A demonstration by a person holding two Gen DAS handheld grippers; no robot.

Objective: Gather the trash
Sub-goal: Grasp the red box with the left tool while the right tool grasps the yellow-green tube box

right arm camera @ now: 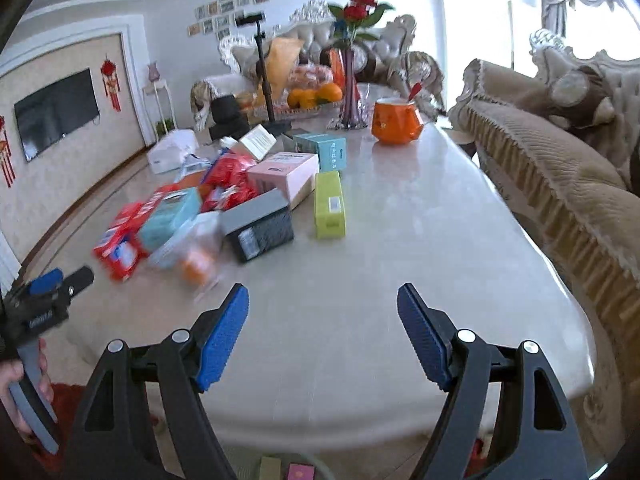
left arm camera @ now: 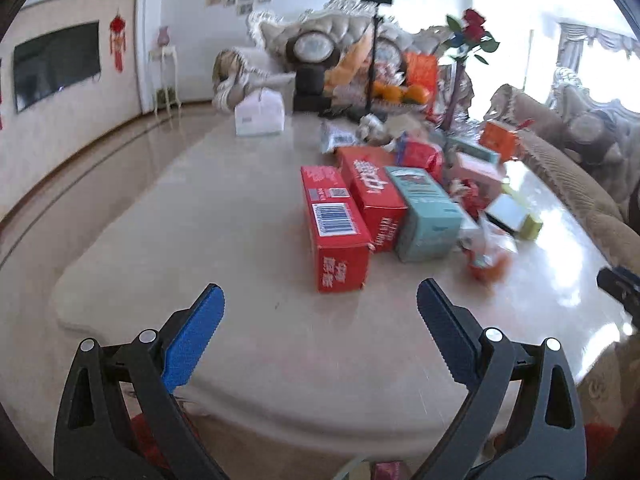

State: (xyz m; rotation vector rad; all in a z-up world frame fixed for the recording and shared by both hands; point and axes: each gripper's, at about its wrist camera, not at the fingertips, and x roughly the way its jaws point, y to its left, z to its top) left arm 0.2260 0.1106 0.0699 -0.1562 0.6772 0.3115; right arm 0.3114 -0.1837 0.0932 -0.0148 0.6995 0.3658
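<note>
Trash mostly uncollected: boxes (left arm camera: 336,232) and wrappers (right arm camera: 230,178) are left piled mid-table (left arm camera: 200,220), while left gripper (left arm camera: 320,304) and right gripper (right arm camera: 322,306) are held wide, empty.

Bright daylight pours in from the windows (left arm camera: 600,60) on the right and washes them out to white. The shiny table (right arm camera: 400,220) shows white glare. Both pictures bend round at the edges, with dark corners. The boxes (right arm camera: 120,248) nearest the camera look smeared and blurry. Far things look soft.
</note>
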